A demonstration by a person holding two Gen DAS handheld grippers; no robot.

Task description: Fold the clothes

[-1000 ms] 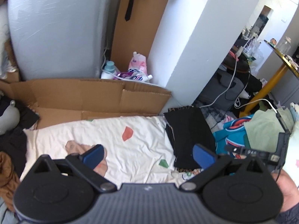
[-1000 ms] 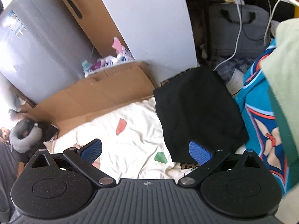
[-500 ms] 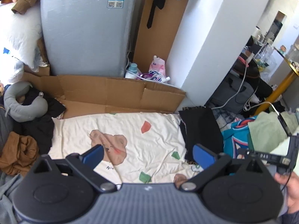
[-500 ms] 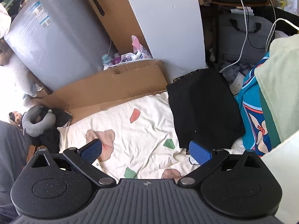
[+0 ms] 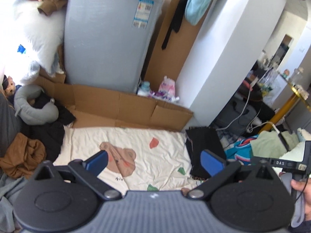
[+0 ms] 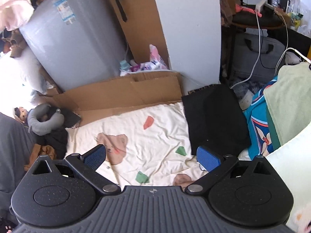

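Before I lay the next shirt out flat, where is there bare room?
The cream bear-print sheet is bare between the black folded garment on its right and the dark clothes heap on its left. The flattened cardboard behind it is also free. The right side is crowded with the blue and green clothes pile.

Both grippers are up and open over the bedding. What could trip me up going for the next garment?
Left gripper and right gripper are open, holding nothing, close side by side.
1. Reaching together, they may bump each other.
2. The black folded garment lies beside the blue patterned cloth; a pinch at that edge could grab both.
3. The white cable trails just behind it and could snag.
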